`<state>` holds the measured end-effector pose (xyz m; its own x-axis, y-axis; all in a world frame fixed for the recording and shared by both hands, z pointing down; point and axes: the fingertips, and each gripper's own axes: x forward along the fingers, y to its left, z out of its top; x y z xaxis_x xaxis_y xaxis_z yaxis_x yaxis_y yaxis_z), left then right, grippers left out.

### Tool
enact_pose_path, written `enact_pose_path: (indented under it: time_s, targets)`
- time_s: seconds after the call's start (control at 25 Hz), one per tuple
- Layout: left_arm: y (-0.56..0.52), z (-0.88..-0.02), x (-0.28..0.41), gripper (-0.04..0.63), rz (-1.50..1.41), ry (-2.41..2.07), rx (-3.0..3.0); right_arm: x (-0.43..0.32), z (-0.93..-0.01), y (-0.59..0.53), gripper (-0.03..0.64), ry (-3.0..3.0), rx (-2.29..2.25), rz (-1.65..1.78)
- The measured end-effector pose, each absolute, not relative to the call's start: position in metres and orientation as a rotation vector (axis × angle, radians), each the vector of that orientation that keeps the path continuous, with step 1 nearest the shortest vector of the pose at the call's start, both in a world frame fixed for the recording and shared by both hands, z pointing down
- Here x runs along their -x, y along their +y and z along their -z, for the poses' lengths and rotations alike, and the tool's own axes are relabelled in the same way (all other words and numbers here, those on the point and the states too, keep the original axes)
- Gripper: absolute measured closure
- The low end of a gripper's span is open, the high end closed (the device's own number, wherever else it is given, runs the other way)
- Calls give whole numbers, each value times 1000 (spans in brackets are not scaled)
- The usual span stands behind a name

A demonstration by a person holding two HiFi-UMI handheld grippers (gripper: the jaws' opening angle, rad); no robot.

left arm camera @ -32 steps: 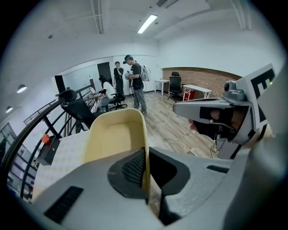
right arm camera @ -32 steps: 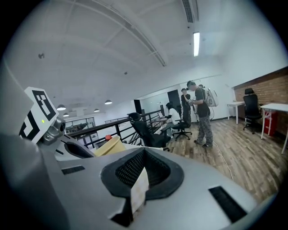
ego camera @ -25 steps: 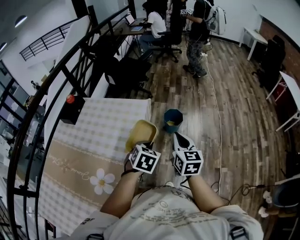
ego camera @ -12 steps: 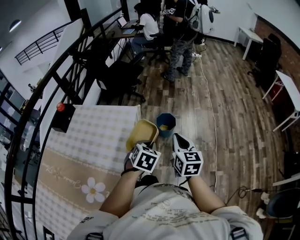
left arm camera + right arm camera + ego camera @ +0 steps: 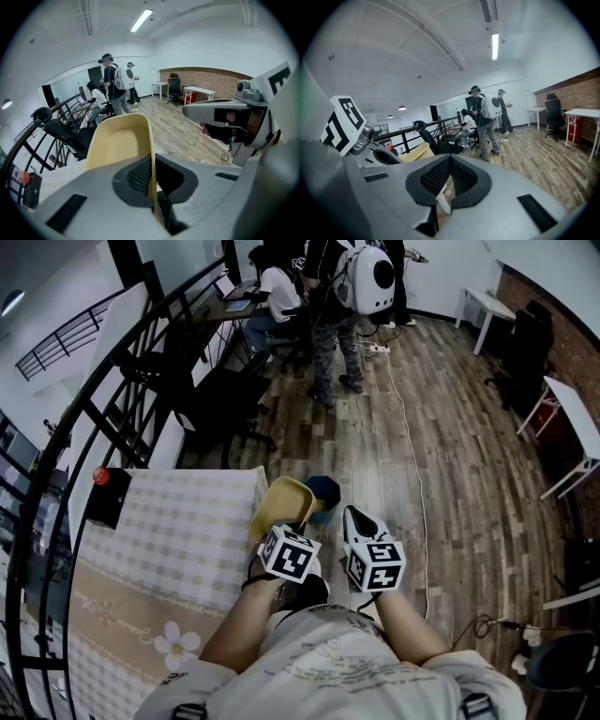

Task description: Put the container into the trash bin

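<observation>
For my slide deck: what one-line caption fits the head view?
Left hand-held gripper grips a yellow container by its rim, just short of the blue trash bin.

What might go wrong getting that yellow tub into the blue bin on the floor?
1. The left gripper has its jaws pinched on just one thin wall of the tub, so the tub may tilt or slip out early.
2. In the head view the tub hides most of the bin, which looks small and stands low past the table edge. A drop from up here could miss.
</observation>
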<state>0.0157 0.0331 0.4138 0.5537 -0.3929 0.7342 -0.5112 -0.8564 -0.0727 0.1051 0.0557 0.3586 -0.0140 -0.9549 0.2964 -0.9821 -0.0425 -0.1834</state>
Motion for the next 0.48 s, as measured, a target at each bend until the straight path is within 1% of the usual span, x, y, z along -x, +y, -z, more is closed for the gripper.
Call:
enact_pose_path:
  time_s: [0.48]
  targets:
    - [-55, -434, -71, 588, -1218, -698, -2609, -154, -374, -33, 614, -2078, -2142, -581]
